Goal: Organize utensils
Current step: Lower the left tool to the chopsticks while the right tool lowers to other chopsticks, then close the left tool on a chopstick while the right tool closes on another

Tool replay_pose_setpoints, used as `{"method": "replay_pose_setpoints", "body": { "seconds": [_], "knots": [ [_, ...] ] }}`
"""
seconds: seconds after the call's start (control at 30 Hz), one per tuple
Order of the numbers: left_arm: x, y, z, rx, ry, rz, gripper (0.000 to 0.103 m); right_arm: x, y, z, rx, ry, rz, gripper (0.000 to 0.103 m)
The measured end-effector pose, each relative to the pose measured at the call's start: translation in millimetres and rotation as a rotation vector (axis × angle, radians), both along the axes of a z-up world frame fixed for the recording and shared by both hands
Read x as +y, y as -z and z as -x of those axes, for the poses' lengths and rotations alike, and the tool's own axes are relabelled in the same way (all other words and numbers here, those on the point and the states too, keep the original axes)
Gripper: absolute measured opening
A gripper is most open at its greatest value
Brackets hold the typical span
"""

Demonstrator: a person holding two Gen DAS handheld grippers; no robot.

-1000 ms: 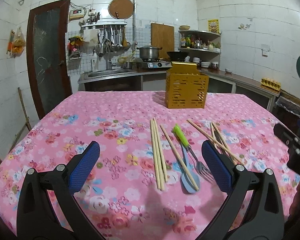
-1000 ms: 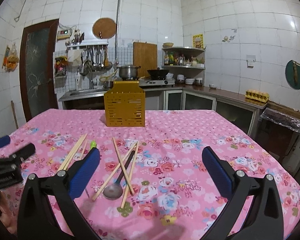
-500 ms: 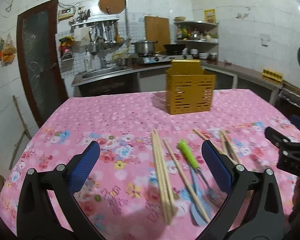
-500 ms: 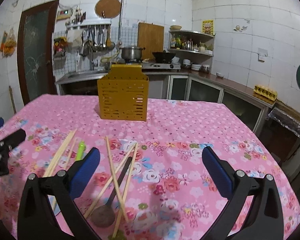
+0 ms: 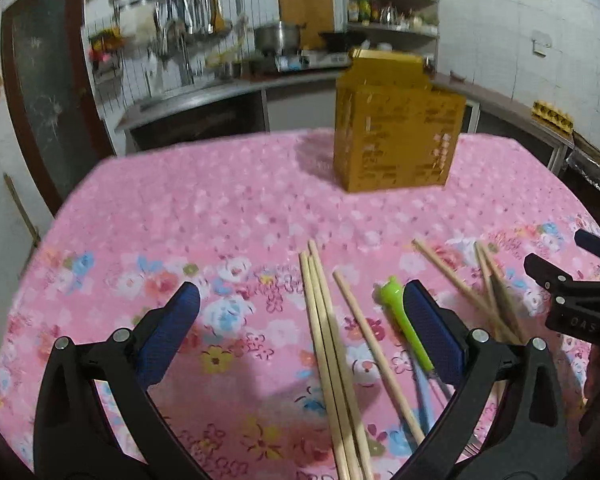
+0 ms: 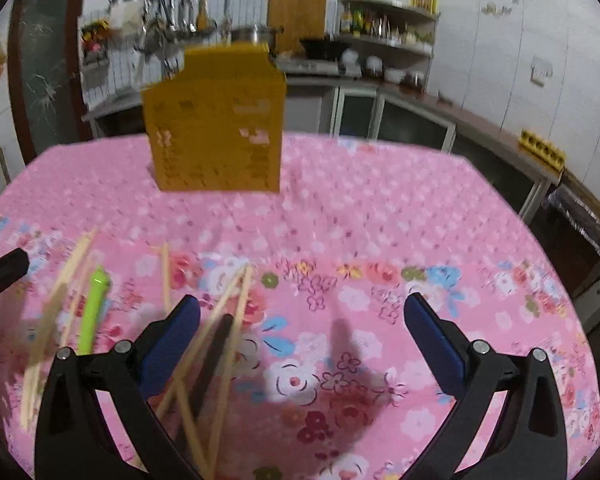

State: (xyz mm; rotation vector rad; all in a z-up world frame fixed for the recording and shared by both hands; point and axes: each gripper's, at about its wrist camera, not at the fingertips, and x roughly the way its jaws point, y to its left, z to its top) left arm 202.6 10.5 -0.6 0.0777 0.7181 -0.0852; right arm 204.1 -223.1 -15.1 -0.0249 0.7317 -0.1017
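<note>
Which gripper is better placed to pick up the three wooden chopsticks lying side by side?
Left. The open left gripper has the three wooden chopsticks running between its fingers. The right gripper, also open, points at bare pink floral tablecloth, with other sticks by its left finger.

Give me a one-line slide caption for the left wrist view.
Open left gripper above chopsticks on the floral tablecloth, yellow utensil holder behind.
</note>
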Motion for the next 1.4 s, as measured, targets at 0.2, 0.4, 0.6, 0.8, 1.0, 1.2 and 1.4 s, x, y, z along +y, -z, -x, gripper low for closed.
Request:
{"method": "replay_pose_setpoints", "body": {
  "seconds": [0.2,0.4,0.6,0.8,1.0,1.2,1.4],
  "knots": [
    [6.6,16.8,-18.0,0.067,-0.018,0.024,0.089,0.9,16.7,-16.1,0.057,0.01,0.01,0.099],
    [9.7,21.2,-29.4,0.115,-0.012,0.042,0.074,2.8,22.0,-27.6,0.091,0.0,0.001,0.088],
    [8.6,22.4,-42.4,0.151,0.008,0.057,0.05,0.9,30.4,-38.1,0.153,-0.016,-0.058,0.065],
    [10.1,28.5,-53.8,0.201,0.02,0.068,0.04,-0.3,31.2,-42.3,0.176,-0.041,-0.09,0.045],
    [11.9,36.3,-62.9,0.247,0.015,0.071,0.026,11.4,30.2,-46.9,0.192,-0.063,-0.056,0.026],
    [16.8,39.4,-68.6,0.281,0.017,0.1,0.02,7.8,29.6,-47.1,0.192,-0.061,-0.078,0.024],
    [13.6,37.5,-73.8,0.291,0.026,0.105,0.018,4.0,30.1,-47.1,0.193,-0.059,-0.087,0.024]
  ]
}}
